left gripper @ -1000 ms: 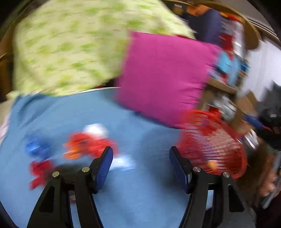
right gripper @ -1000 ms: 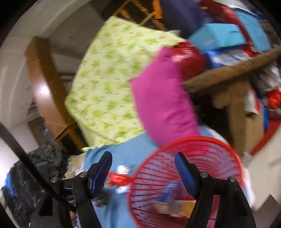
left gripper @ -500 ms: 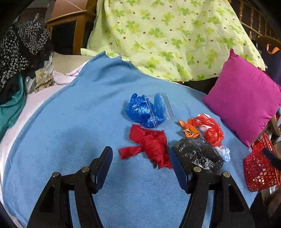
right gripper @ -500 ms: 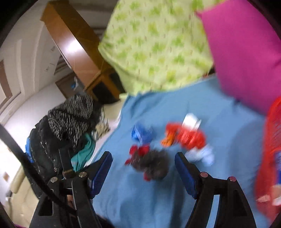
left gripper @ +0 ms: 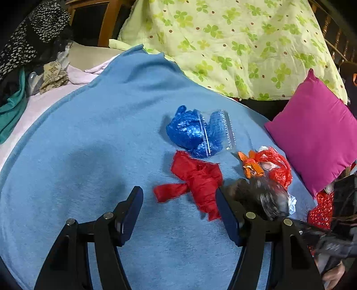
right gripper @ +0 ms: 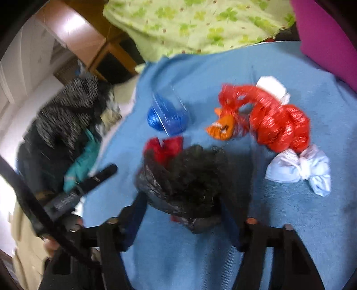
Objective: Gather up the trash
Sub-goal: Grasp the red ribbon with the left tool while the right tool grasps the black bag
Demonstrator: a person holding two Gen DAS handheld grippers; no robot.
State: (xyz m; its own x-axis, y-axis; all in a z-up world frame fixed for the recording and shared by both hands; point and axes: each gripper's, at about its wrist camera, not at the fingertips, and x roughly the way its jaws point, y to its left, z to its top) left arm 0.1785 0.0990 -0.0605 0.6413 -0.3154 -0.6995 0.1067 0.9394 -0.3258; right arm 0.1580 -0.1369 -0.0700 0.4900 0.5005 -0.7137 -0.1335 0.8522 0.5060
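Trash lies on a blue blanket (left gripper: pixel 93 156): a blue plastic bag (left gripper: pixel 194 133), a red crumpled bag (left gripper: pixel 196 178), a red-and-orange bag (left gripper: pixel 272 165), a black bag (left gripper: pixel 261 196) and white scraps (right gripper: pixel 299 169). My left gripper (left gripper: pixel 178 214) is open and empty, just short of the red crumpled bag. My right gripper (right gripper: pixel 185 214) is open, its fingers on either side of the black bag (right gripper: pixel 187 183). The red bag (right gripper: pixel 274 120) and blue bag (right gripper: pixel 167 116) lie beyond it. The red basket (left gripper: pixel 323 209) shows at the right edge.
A magenta pillow (left gripper: pixel 316 138) and a green clover quilt (left gripper: pixel 234 40) lie at the back. A pile of clothes (left gripper: pixel 26 53) sits at the left, beside a wooden chair (left gripper: pixel 104 20).
Both grippers swung left from the red basket to the trash pile. The right gripper has come down around the black bag. The left gripper has moved closer to the red crumpled bag.
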